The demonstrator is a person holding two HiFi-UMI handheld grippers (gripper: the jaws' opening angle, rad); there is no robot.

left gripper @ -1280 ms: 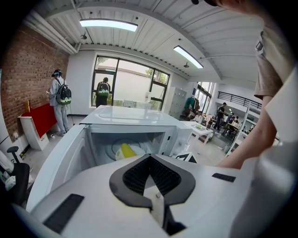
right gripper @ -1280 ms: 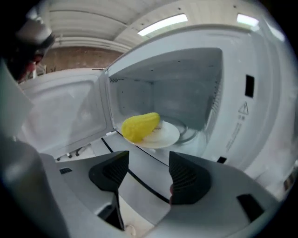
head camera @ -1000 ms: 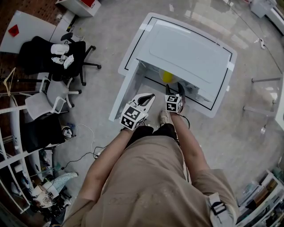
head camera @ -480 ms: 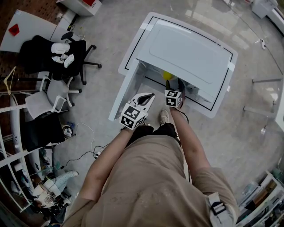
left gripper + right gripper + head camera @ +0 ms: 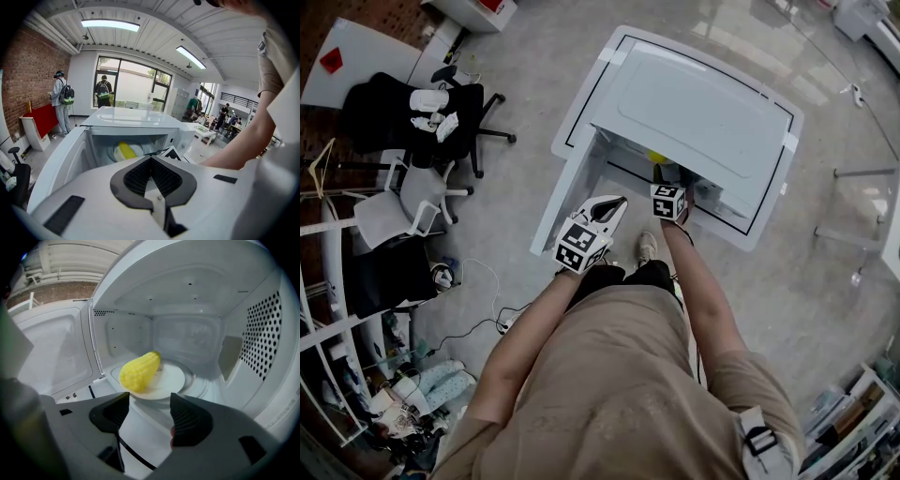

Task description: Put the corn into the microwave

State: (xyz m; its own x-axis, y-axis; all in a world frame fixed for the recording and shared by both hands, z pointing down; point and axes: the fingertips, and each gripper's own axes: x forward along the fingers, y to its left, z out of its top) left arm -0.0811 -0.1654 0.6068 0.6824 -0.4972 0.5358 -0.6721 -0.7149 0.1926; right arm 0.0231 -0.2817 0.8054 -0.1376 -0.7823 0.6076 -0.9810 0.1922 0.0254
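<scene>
Room: an open hall with a grey polished floor, a brick wall and tall windows; two people stand by the glass, and a black office chair and a grey one stand off to the person's left
Surface: a white tabletop edged with a black line, carrying the microwave
Microwave: white, its door swung wide to the left; the cavity is lit and a white plate sits on its floor
Right gripper: jaws set well apart with nothing between them, touching nothing; it is held at the mouth of the cavity, pointing in
Left gripper: pads brought together at the tips, gripping nothing; it is held back outside the microwave, in front of the open door
Corn: a yellow cob lying on its side on the plate inside the microwave, its thick end toward the opening and overhanging the plate's front-left rim
Corn and grippers: the cob lies just beyond the right gripper's open jaws, clear of both pads; it is well apart from the left gripper
</scene>
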